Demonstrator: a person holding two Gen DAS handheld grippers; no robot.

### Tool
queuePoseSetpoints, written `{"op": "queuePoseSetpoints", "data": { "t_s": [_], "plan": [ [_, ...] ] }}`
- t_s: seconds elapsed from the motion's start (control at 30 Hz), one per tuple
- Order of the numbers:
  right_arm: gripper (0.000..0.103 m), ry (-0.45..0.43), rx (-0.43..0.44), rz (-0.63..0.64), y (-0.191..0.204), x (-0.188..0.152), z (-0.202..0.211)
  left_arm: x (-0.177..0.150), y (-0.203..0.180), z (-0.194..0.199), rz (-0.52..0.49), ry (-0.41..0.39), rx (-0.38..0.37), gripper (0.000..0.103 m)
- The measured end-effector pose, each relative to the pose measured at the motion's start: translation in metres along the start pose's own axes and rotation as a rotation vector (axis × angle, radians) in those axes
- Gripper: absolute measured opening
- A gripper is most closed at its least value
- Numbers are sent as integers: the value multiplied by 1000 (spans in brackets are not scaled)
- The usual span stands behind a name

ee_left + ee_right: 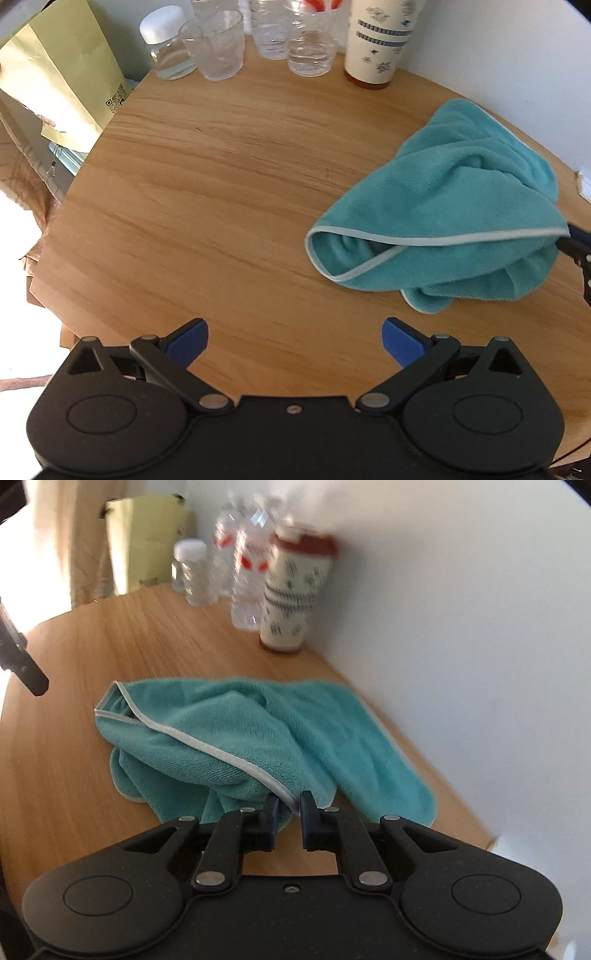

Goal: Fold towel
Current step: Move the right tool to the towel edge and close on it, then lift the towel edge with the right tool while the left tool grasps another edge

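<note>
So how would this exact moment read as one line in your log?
task: fold towel | towel: crumpled on table | right gripper: shut on towel's white edge | left gripper: open, over bare table | fold: not started

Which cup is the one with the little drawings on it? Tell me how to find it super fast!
Look at the far edge of the wooden table, where a row of drink containers stands by the white wall. The patterned cup is at the right end of that row, beside the clear plastic bottles. It alone is cream-coloured and not see-through, with small dark prints and a red lid.
</note>
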State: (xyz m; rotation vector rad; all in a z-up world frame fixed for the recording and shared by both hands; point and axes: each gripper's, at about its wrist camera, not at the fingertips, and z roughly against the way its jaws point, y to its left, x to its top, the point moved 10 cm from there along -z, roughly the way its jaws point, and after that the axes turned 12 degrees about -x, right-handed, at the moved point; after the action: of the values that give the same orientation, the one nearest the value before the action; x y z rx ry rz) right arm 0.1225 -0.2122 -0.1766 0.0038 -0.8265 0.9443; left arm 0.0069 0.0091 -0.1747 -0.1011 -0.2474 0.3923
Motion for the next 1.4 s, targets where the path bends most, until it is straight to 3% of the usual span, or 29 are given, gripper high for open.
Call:
{"op": "queuePoseSetpoints", "data": {
  "t_s": [0.23, 0.37, 0.47, 0.73, 0.9, 1.07, 1.23, 1.4],
  "plan": [
    [13, -39, 16, 116, 9, 0, 0, -22, -6, 3, 43, 8, 13, 102],
    [12, -20, 43, 116, 13, -1, -1, -31, -8, 2, 51, 24, -2, 103],
    [6, 9, 57, 87, 14, 0, -4, -32, -5, 2, 38, 32, 0, 103],
    [3, 46, 151, -223, -34, 39, 26, -17, -2, -1, 8, 29, -42, 103],
    [3, 36, 210, -408, -52, 74, 60, 1, -16, -6, -56, -1, -152, 103],
    [3, 6, 237, -494, -59, 106, 95, 17, -36, -16, -124, -57, -257, 103],
    [3, -29, 232, -524, -60, 129, 129, 37, -50, -23, -300, -194, -182, 103],
    [3, -54, 207, -564, -66, 139, 152, 48, -65, -32, -368, -245, -253, 102]
  ]
}}
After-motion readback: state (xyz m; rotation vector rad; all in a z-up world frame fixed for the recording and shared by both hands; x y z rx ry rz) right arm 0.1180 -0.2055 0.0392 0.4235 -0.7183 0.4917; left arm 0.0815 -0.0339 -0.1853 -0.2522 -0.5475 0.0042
